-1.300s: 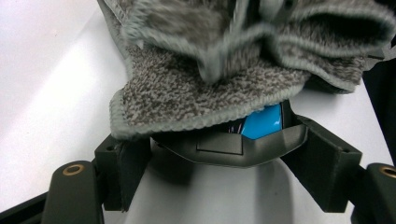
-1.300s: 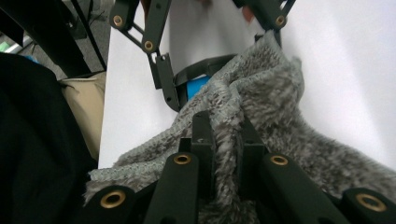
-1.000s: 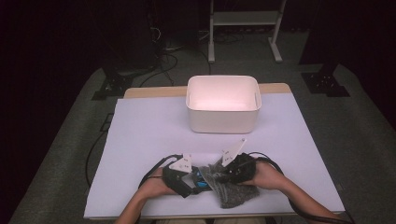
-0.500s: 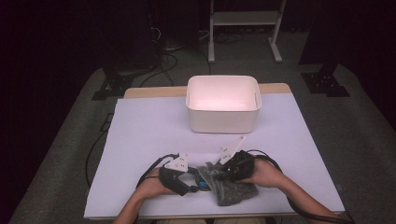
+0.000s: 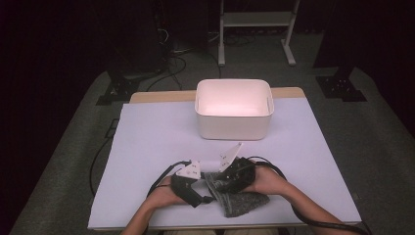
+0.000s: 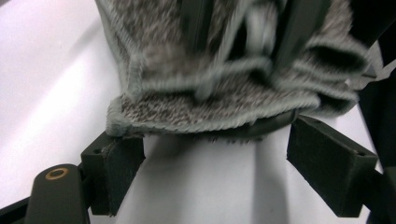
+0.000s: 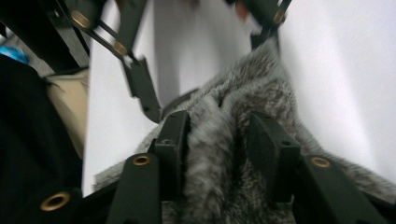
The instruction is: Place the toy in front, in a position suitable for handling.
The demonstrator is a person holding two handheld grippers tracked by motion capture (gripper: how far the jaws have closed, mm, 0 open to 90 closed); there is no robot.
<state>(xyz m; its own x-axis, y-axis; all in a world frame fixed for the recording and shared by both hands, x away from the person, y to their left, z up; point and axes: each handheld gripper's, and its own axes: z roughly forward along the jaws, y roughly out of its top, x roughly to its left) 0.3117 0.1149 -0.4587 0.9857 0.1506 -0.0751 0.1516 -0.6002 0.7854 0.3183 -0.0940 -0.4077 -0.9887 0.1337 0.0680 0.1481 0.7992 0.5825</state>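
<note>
Grey fuzzy cloth (image 5: 241, 201), seemingly folded, lies bunched between the right hand-held gripper's (image 5: 218, 186) part-open jaws.

white bin (image 5: 234, 125) mid-table, far side | white cloth cover (image 5: 147, 147) | metal stand (image 5: 256, 19) behind

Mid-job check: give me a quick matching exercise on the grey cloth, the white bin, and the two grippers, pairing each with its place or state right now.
Things:
1. grey cloth
2. white bin
3. left gripper
4. right gripper

Places or states:
A. jaws open, cloth's edge just beyond the pads
B. at the far middle of the table
C. lying rumpled at the near edge, between the hands
D. jaws astride a fold of cloth, having just opened

Pairs: 1-C, 2-B, 3-A, 4-D
</note>
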